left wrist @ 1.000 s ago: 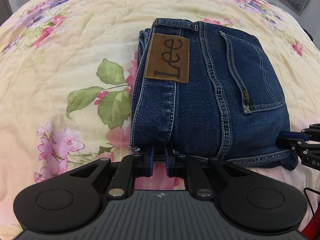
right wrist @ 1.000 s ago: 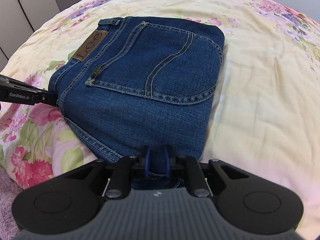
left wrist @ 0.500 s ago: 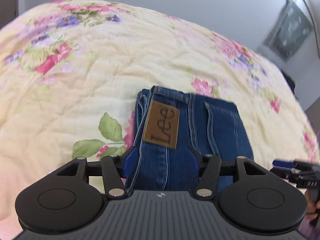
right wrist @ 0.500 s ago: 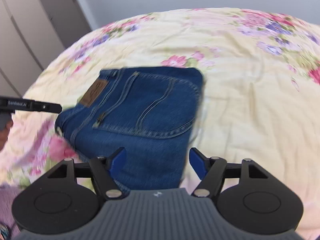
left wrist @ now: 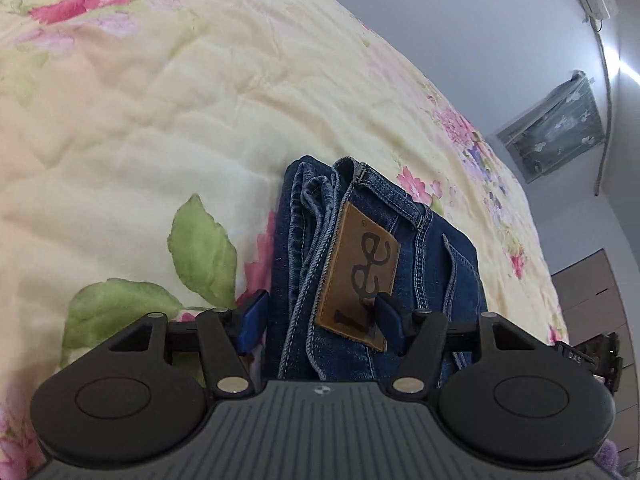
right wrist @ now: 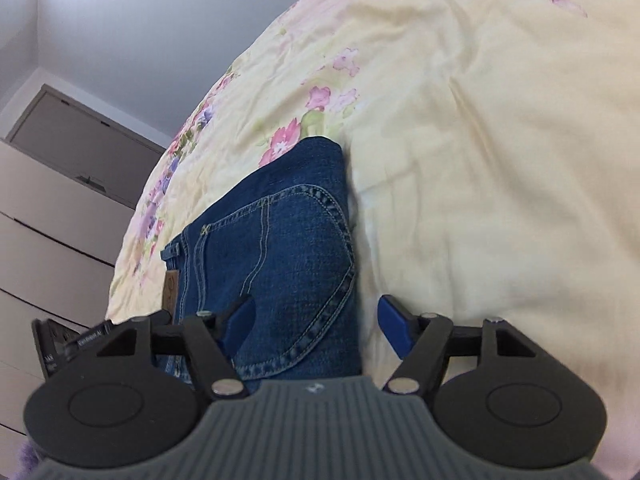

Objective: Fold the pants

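Pants (left wrist: 372, 272) lie folded into a compact stack on the bed (left wrist: 168, 128), well in from its far edge, with the leather patch (left wrist: 358, 276) and a back pocket (right wrist: 296, 272) facing up. Left gripper (left wrist: 320, 318) is spread wide, fingers (left wrist: 252, 316) released, gripping nothing. Right gripper (right wrist: 316, 326) is likewise spread, fingers (right wrist: 394, 328) released, over the stack's near edge.

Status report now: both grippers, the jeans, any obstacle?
Left gripper open, empty. Right gripper open, empty. Jeans folded, flat on bedspread. No obstacle seen.
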Tool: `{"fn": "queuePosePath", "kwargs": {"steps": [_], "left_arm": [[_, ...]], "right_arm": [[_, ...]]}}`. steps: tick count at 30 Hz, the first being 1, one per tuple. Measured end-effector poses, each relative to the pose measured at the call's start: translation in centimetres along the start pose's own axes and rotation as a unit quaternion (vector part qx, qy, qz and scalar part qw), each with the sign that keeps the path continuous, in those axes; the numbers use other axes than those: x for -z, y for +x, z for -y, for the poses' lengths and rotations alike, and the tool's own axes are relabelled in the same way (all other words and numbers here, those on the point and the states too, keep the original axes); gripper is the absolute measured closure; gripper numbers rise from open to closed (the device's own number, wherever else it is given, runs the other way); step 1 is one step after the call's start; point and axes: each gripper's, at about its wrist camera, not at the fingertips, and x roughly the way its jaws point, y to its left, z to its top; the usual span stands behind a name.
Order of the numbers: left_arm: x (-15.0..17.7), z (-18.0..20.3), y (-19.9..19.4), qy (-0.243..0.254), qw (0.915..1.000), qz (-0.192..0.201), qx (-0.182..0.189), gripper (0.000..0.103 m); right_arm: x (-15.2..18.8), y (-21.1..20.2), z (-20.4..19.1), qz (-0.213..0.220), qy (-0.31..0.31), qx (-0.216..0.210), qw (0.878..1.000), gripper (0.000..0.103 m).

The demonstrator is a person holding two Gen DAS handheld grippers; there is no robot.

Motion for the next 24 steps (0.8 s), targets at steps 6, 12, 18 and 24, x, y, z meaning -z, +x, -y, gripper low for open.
{"fn": "queuePosePath", "kwargs": {"steps": [6,12,18,24], "left_arm": [[-0.8,-1.8,1.5,-0.013,0.9985,-0.005,0.053,0.037],[-1.2,-1.0,1.9,0.004,0.9987,-0.003,0.052,0.053],[-1.0,2.5,0.4,0.053,0.9985,0.014,-0.001,0.069],[-0.7,5.0,-1.3,0.074,0.9963,0.032,-0.030,0.076]], "right_arm": [[-0.8,2.1,2.4,0.005,0.043,-0.056,0.997,0.061],[-1.3,2.9,2.7,-0.003,0.056,-0.070,0.996,0.068],[-1.8,1.8,0.9,-0.012,0.026,-0.053,0.998,0.080],[-2.5,-0.3,-3.2,-0.011,-0.019,-0.042,0.999,0.085]]}}
